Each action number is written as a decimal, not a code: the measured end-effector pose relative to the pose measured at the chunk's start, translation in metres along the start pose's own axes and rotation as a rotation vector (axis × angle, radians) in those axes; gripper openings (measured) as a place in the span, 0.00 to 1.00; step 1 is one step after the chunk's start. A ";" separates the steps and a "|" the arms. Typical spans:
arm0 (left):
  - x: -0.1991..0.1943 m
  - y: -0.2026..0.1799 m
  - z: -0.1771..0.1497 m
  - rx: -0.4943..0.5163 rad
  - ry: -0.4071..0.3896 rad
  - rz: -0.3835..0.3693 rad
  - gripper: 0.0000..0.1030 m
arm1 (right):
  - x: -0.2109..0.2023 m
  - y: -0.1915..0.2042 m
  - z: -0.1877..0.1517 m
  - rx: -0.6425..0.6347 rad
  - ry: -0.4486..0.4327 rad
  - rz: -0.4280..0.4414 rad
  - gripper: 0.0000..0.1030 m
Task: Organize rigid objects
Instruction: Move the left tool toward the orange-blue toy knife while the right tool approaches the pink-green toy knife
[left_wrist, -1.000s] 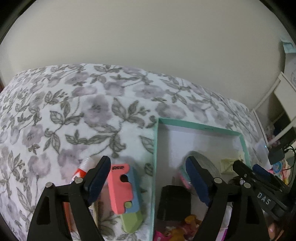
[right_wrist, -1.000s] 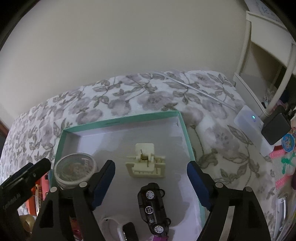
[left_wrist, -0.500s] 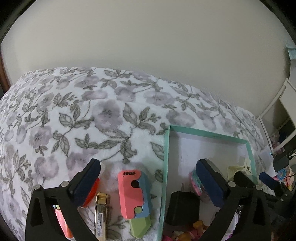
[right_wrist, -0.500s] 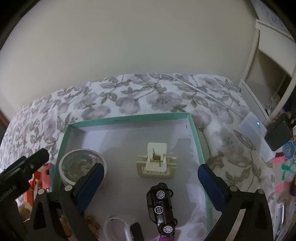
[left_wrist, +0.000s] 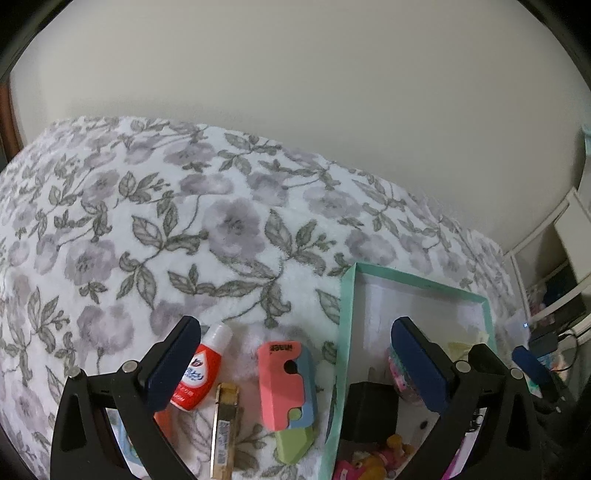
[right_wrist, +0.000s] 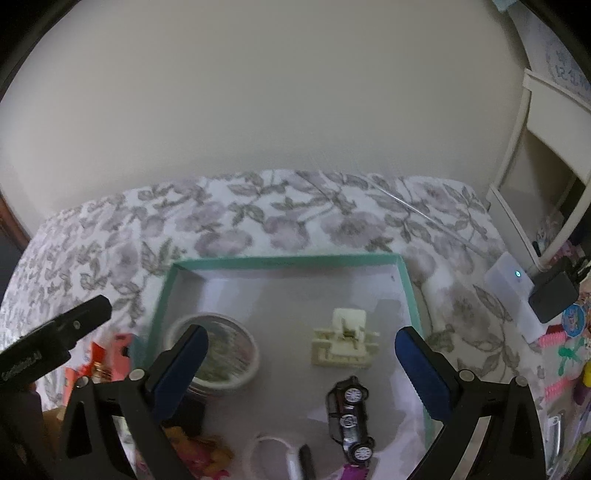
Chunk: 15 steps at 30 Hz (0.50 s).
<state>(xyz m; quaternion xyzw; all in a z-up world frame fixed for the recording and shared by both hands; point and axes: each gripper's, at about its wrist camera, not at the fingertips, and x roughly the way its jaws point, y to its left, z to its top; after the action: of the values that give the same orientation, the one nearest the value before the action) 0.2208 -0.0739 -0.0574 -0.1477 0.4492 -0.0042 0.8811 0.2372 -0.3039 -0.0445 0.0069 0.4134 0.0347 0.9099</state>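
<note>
Teal box now farther off: I've pulled both grippers, left and right, back empty and spread, ready for another item.

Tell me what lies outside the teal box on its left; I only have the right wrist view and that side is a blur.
Observer: A pink, blue and green block toy lies on the floral blanket, just left of the teal box wall.
Operator: Name whatever is further left.
Observer: A gold-coloured bar, then a red bottle with a white cap partly behind the left gripper finger.
Operator: Report that gripper's state.
Observer: Open, nothing between its fingers; the block toy and bar show in the gap beneath it.
Operator: Say what the black block in the box's near left corner is.
Observer: It looks like a black plug adapter.
</note>
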 end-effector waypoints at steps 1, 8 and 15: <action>-0.001 0.003 0.002 -0.004 0.013 0.001 1.00 | -0.001 0.002 0.001 0.001 -0.004 0.009 1.00; -0.016 0.037 0.011 -0.055 0.047 0.039 1.00 | -0.009 0.024 0.004 -0.001 -0.016 0.093 1.00; -0.033 0.078 0.011 -0.150 0.083 0.063 1.00 | -0.016 0.056 0.002 -0.037 -0.018 0.158 0.98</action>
<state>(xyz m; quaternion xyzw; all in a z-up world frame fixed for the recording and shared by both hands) 0.2008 0.0082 -0.0459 -0.1989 0.4889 0.0513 0.8478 0.2250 -0.2491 -0.0286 0.0227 0.4028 0.1140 0.9079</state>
